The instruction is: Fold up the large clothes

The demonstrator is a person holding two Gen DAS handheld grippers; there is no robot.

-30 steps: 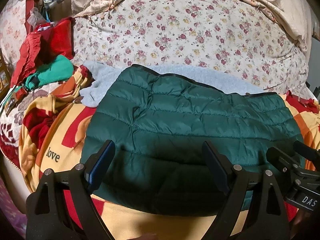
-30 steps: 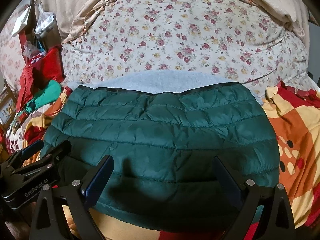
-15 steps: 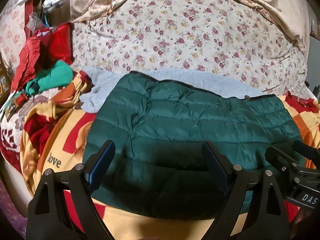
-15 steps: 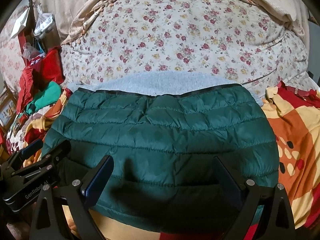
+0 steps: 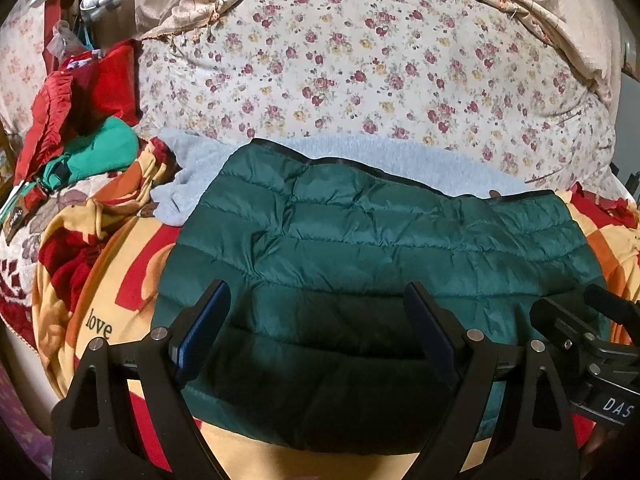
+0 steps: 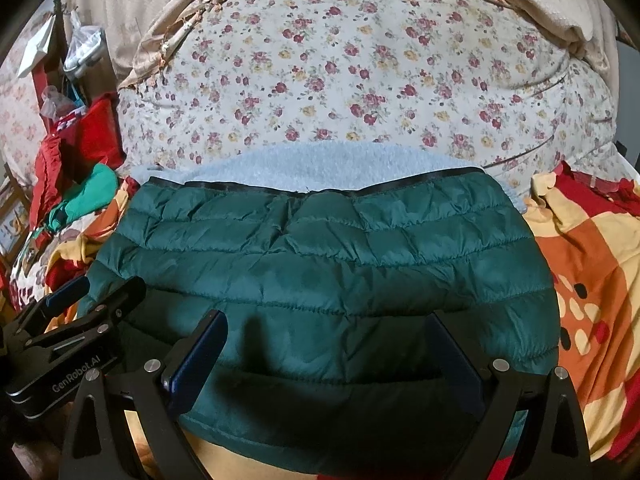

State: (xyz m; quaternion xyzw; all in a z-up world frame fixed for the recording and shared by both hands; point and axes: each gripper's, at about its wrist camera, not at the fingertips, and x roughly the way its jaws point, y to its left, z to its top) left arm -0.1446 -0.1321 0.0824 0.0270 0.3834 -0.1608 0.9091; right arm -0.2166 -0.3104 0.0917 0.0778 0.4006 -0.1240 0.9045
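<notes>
Green quilted jacket (image 5: 380,248) lies folded beyond both spread hand-held grippers.

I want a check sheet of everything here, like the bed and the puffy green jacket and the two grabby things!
Surface: bed covered by a yellow, red and orange blanket printed with the word love.
Job's things: green puffer jacket lies folded flat on the blanket, black-trimmed edge at the far side; a light blue fleece shows behind it.
Clutter: red clothes and a bright green garment piled at far left.
Grippers: left gripper and right gripper are both open over the jacket's near part, holding nothing.
Cables: nothing seen.
Surroundings: floral quilt bulging behind, beige fringed cloth draped over its top.
</notes>
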